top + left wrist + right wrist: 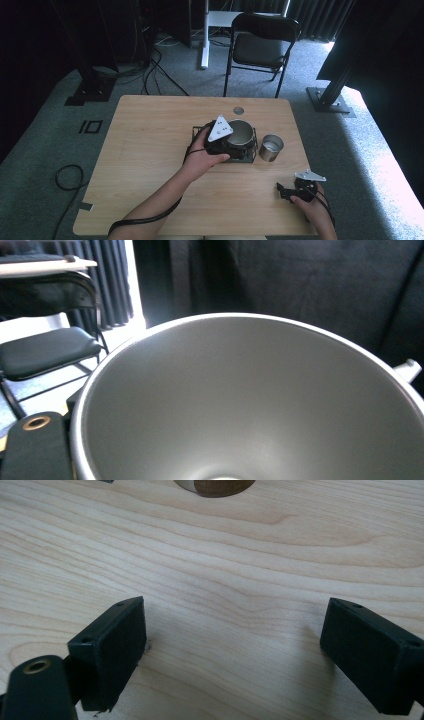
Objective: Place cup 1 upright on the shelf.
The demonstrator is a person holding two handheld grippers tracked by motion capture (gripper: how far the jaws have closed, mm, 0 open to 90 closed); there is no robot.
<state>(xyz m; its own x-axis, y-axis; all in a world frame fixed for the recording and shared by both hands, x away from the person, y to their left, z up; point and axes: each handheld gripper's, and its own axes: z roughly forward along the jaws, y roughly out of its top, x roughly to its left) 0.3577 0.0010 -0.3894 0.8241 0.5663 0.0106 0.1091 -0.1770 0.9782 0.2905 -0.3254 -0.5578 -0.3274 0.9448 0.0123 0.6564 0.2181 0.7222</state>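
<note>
The left gripper (231,145) is at the near-left rim of the metal pot (241,132). Its jaws are hidden behind the pot wall in the left gripper view, so whether they are spread or pinching the rim cannot be determined. In that view the pot interior (240,405) appears empty and slopes up toward the camera, which suggests the pot is tilted or the gripper is angled low against it; which one applies cannot be confirmed.

The right gripper (286,192) rests low over the table (150,150), near and to the right of the pot, well apart from it. Its jaws are spread wide with bare wood between them; the fingers (112,650) hold nothing.

The pot sits on a black stand (250,152) at the middle of the table. A small metal cup (271,147) stands upright just right of the pot, apart from the stand.

Assessment of progress: the work in hand appears to be handling the pot with the left gripper. The approach to the pot is complete. A secure grip is not confirmed, and the pot does not appear clear of the stand. Lifting, tipping or relocating the pot is judged to remain. The right gripper is idle and available for support.
</note>
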